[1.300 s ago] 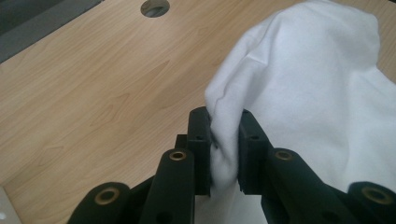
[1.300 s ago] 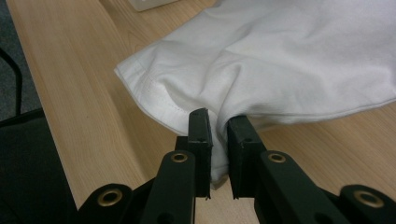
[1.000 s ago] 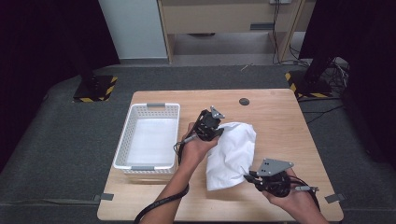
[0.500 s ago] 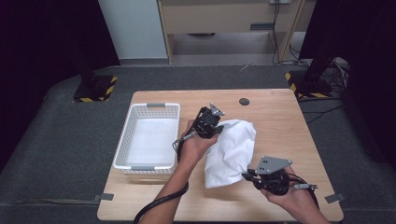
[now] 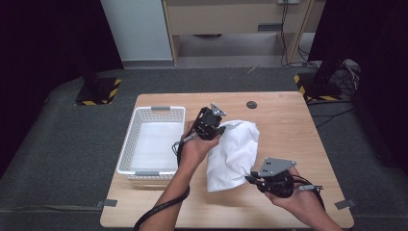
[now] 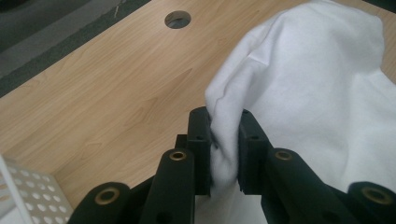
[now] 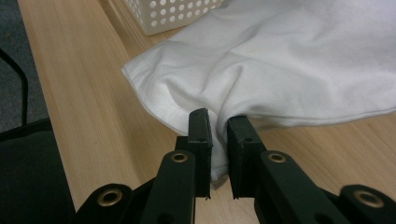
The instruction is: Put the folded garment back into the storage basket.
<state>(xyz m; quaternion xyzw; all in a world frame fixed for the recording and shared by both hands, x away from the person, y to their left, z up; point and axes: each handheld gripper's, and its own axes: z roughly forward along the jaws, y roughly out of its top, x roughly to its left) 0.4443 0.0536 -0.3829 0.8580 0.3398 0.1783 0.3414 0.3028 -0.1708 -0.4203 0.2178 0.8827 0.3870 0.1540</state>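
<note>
white cloth [image 5: 234, 154] lies on the wooden table [image 5: 288, 125], just right of the white basket [image 5: 151, 139]. left gripper [image 5: 217, 129] jaws pinched tight on a fold at the cloth's far edge, fabric squeezed between the pads [image 6: 201, 140]. right gripper [image 5: 254, 179] clamped on the cloth's near hem, cloth bunched between its jaws. round hole [image 5: 251, 104] in the table beyond the cloth.
</note>
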